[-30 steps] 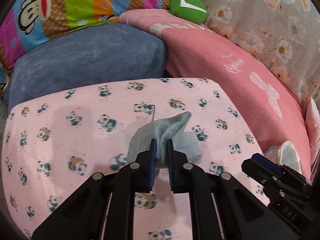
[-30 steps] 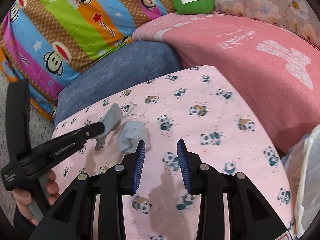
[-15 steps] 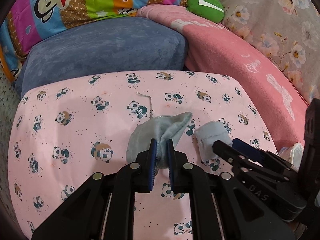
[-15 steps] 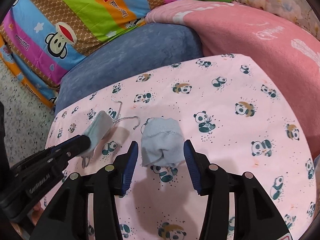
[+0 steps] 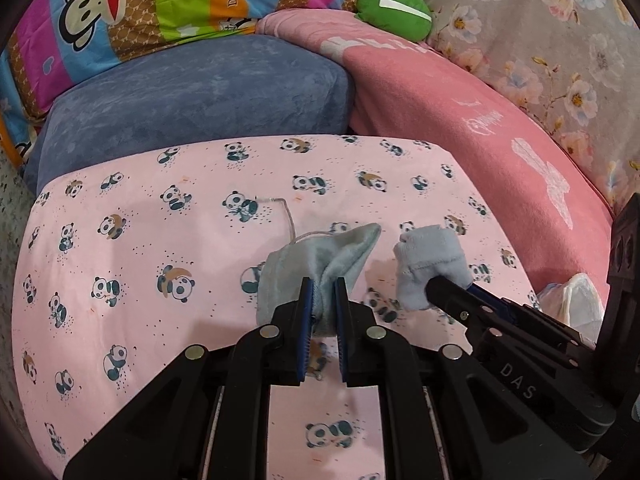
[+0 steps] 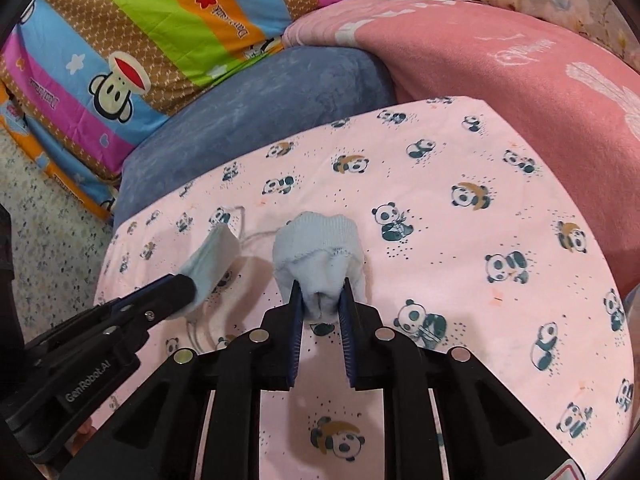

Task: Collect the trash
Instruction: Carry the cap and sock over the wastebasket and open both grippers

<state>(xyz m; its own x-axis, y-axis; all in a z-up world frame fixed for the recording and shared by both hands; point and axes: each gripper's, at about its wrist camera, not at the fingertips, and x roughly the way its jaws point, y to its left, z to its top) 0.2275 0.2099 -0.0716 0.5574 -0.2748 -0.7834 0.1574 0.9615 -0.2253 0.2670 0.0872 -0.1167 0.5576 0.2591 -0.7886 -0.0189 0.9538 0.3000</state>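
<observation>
On the pink panda-print sheet (image 5: 160,240) lie two pale blue pieces. A crumpled face mask (image 5: 320,252) with thin ear loops is pinched in my left gripper (image 5: 322,286), which is shut on it. In the right wrist view the mask (image 6: 212,256) sticks out of the left gripper's tip (image 6: 184,284). To its right sits a soft pale blue cloth wad (image 6: 316,240). My right gripper (image 6: 320,292) has its jaws closing on the wad's near end, and both pads press into it. The left wrist view shows the wad (image 5: 430,256) on the right gripper's tip (image 5: 434,284).
A blue cushion (image 5: 192,108) lies behind the sheet, with a pink blanket (image 5: 500,120) to the right. A striped cartoon-monkey quilt (image 6: 140,40) and a green pillow (image 5: 392,4) lie further back. White plastic bag (image 5: 572,300) at the right edge; speckled floor (image 6: 40,220) at the left.
My right gripper came in from the right, opened around the cloth wad, then closed on it. The left gripper kept its hold on the mask and shifted slightly.
</observation>
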